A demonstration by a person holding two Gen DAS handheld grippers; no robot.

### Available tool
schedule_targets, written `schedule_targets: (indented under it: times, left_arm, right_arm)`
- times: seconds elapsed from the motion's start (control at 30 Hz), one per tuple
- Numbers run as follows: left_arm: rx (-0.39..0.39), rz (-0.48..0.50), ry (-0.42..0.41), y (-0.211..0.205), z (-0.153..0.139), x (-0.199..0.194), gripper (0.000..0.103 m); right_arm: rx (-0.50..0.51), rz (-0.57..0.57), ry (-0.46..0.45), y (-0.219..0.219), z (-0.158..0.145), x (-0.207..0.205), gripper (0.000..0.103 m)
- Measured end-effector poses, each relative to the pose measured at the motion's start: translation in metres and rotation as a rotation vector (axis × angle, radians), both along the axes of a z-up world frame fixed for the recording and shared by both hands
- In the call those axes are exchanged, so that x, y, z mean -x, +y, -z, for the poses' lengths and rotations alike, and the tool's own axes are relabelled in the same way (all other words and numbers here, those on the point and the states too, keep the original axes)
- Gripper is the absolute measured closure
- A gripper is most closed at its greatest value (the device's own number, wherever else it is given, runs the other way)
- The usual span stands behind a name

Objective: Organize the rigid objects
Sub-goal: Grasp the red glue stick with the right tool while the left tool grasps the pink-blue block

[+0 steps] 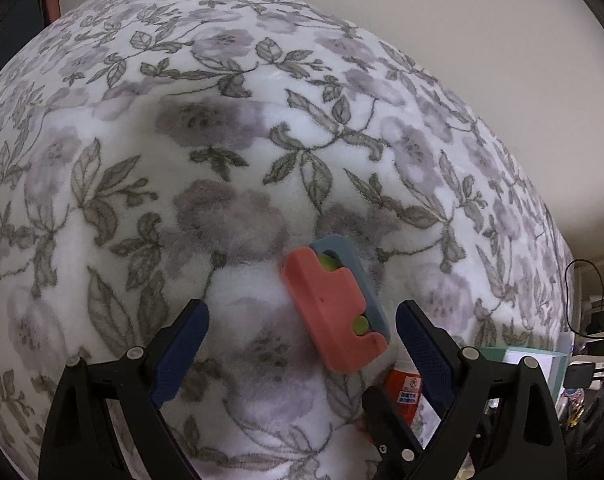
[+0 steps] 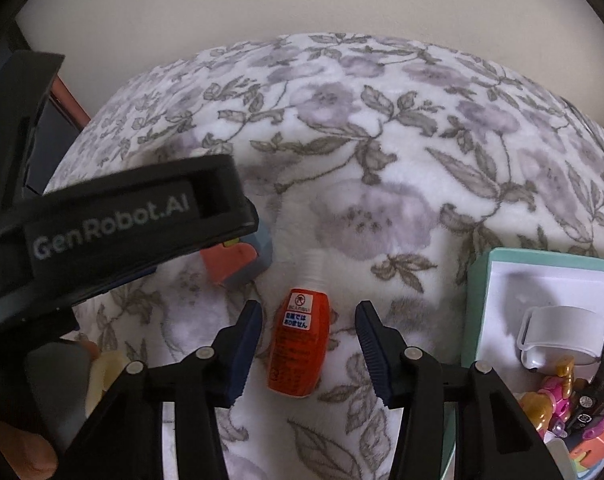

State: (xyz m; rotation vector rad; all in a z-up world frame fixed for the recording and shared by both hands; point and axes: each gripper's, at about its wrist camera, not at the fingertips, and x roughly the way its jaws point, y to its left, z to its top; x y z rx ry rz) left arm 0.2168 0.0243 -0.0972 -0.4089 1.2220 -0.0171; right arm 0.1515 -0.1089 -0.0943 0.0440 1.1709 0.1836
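Both tongs stand wide open, gripping nothing. Your left gripper [image 1: 302, 316] frames the coral-and-grey block [image 1: 335, 306], which lies flat on the flowered blanket [image 1: 262, 92] nearer the right finger, apart from both pads. Your right gripper [image 2: 307, 320] straddles the orange bottle [image 2: 300, 350], lying with its clear neck pointing away, not touching either finger. Just to the right sits the teal-rimmed box [image 2: 477, 300], holding a white case [image 2: 561, 334] and small toys [image 2: 557, 400].

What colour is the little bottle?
Orange-red bottle with a clear neck, best seen in the right wrist view.
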Motion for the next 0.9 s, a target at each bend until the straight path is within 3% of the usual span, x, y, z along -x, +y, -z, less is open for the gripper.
schedule_targets:
  times: [0.17,0.37,0.57,0.73,0.8,0.9]
  left_arm:
    - [-0.026,-0.002,-0.013,-0.002,0.002,-0.003,0.009]
    - [-0.069,0.009,-0.028,-0.003,-0.001,-0.003,0.017]
    - [-0.121,0.073,-0.065,-0.021,-0.008,-0.005,0.018]
    - [-0.109,0.076,-0.062,-0.02,-0.004,-0.006,0.033]
    - [-0.103,0.075,-0.068,-0.019,-0.006,-0.006,0.047]
    - [-0.114,0.097,-0.068,-0.02,-0.008,-0.005,0.05]
  right_arm:
    - [0.012,0.0,-0.001,0.0,0.0,-0.001,0.056]
    - [0.015,0.01,0.003,-0.005,-0.002,0.0,0.057]
    - [0.034,0.012,0.005,-0.005,-0.003,0.002,0.057]
    - [0.026,0.017,0.007,-0.007,-0.003,0.002,0.057]
    - [0.025,0.017,0.007,-0.007,-0.003,0.002,0.057]
    - [0.026,0.019,0.01,-0.008,-0.003,0.001,0.057]
